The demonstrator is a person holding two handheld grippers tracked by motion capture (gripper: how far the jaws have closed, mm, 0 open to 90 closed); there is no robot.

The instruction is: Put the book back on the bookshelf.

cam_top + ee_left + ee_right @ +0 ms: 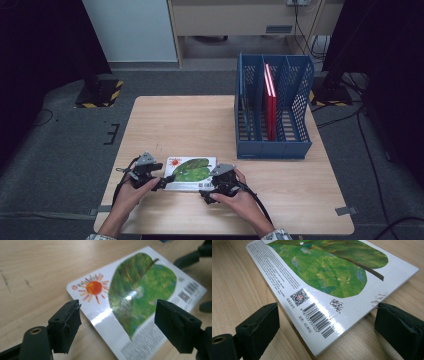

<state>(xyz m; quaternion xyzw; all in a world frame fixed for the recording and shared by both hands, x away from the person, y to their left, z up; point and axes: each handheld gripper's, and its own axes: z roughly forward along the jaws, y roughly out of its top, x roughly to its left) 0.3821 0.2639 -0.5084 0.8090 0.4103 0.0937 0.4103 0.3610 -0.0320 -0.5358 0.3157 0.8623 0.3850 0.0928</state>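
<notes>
Left tool [161,181] hovers at the book's [191,174] left end, jaws wide apart and clear of the cover. Right tool [206,193] sits at the opposite end by the barcode [318,316], jaws spread wide, pads not pressing. Book lies flat, back cover up, on the table [200,125] near its front edge. Beyond, well apart, a blue rack [272,107] holds a red book [270,102].

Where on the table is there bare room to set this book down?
Bare wood spans the wooden table left of the blue mesh file rack, beyond the white leaf-cover book. A strip lies free before the rack. Crowded: the near edge.
</notes>
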